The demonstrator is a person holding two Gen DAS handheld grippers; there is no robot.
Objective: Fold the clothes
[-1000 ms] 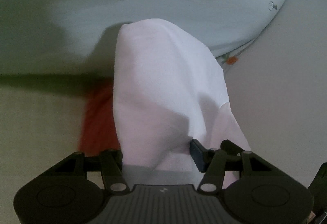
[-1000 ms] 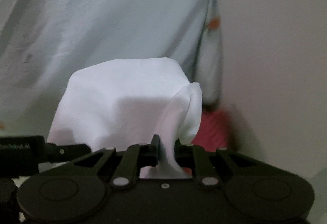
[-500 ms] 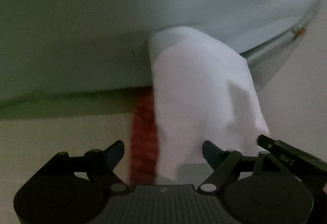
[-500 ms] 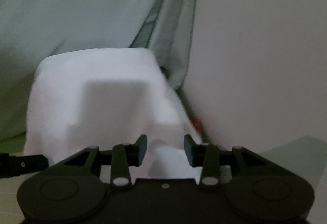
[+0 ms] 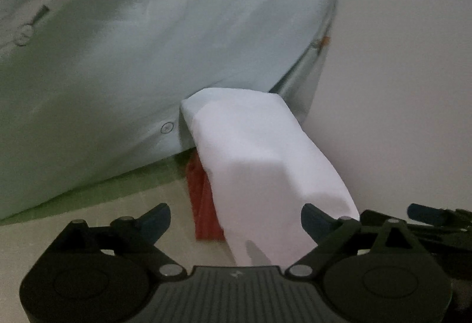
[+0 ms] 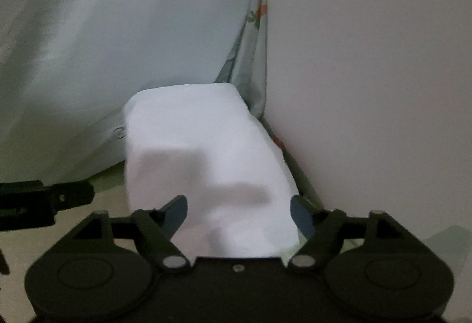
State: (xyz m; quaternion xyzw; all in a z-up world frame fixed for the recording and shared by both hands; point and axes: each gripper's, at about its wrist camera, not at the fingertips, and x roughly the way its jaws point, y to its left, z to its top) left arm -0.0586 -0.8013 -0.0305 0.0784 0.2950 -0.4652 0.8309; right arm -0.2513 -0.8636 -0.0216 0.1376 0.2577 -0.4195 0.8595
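A folded white cloth (image 5: 259, 152) lies on top of a folded red cloth (image 5: 202, 199), pushed up against a pale blue pillow (image 5: 147, 43). My left gripper (image 5: 236, 218) is open, its jaws wide apart on either side of the white cloth's near end, holding nothing. In the right wrist view the white cloth (image 6: 200, 152) fills the centre, and my right gripper (image 6: 239, 212) is open around its near edge, holding nothing. The red cloth is almost hidden in that view.
A plain wall (image 6: 368, 72) stands close on the right. The pillow's carrot-print edge (image 6: 256, 13) meets the wall. A beige surface (image 5: 88, 217) with a green strip (image 5: 118, 184) lies under the pillow. The right gripper shows at the left view's right edge (image 5: 436, 214).
Both grippers have let go of the white cloth and opened wide. The cloth now rests on the red cloth against the pillow, and both grippers have drawn back a little.
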